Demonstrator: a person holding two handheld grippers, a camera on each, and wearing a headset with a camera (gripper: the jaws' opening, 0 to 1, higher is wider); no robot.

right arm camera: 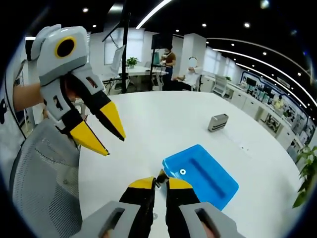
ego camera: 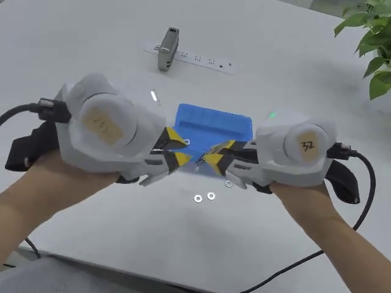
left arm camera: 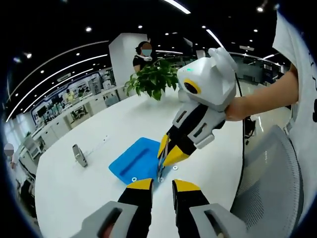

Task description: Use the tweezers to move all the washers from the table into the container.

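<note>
Right gripper (ego camera: pixel 212 156) pinching tweezers (right arm camera: pixel 160 177) | left gripper (ego camera: pixel 182 148) jaws spread | washers (ego camera: pixel 204 197) lower centre | risk: your tweezers may twist, flicking washers past container (ego camera: pixel 226 125).

The left gripper (ego camera: pixel 181 151) and right gripper (ego camera: pixel 211 160) have white shells and black jaws tipped in yellow. The container (ego camera: pixel 214 125) is bright blue, the washers (ego camera: pixel 211 196) silver, the counter (ego camera: pixel 275 79) plain white. The tweezers (right arm camera: pixel 161 177) look dark. The plant (ego camera: pixel 372 43) is green.
</note>
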